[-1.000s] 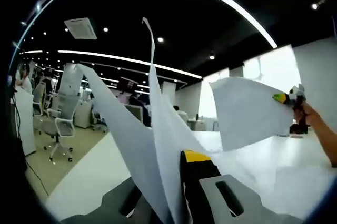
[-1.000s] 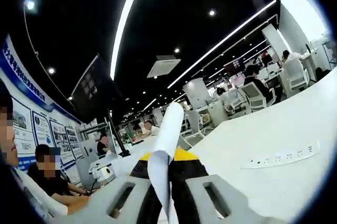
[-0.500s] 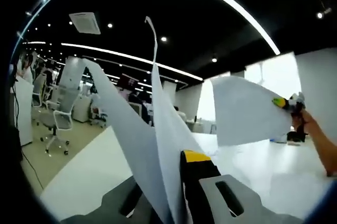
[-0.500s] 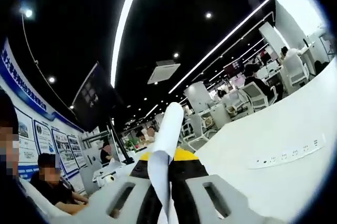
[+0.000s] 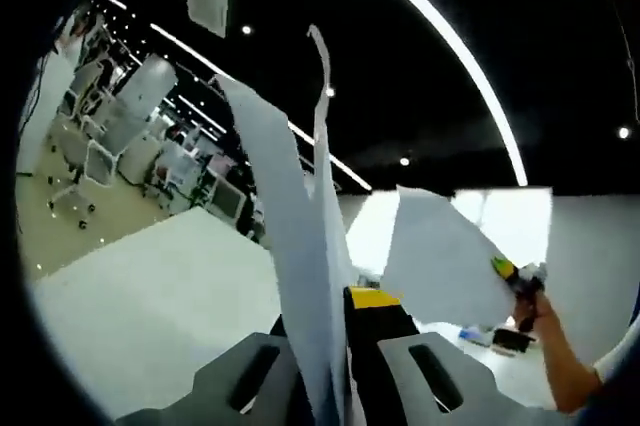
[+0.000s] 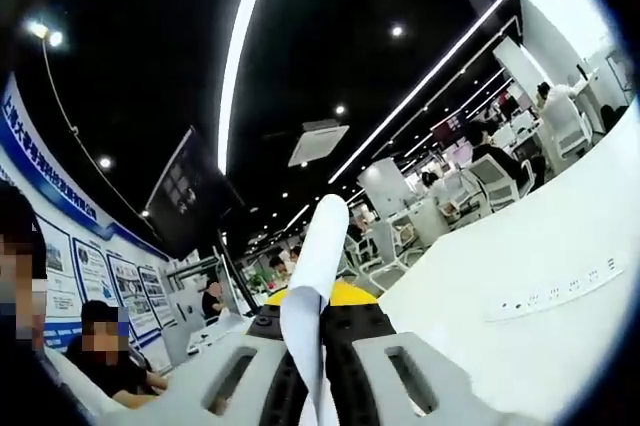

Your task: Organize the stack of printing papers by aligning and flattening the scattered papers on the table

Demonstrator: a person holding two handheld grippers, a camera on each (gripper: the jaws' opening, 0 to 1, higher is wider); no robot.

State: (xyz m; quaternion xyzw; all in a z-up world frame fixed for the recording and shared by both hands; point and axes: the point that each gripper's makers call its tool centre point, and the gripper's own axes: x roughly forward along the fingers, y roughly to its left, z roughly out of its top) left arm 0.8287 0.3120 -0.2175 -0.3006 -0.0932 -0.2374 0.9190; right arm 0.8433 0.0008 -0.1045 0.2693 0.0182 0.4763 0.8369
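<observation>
White printing papers (image 5: 300,246) rise from between the jaws of our left gripper (image 5: 335,346), pinched there and held well above the table (image 5: 150,286). Ahead and to that claw's right, our right gripper (image 5: 515,274) nips the sheets' far corner. In the right gripper view, that claw (image 6: 312,346) is pressed onto a curled paper edge (image 6: 315,266). We judge the papers are lifted at both ends so they can be squared before being laid flat.

We are viewing a broad white table (image 6: 520,246); a long white power strip (image 6: 555,289) with a row of sockets is lying flat on it.
</observation>
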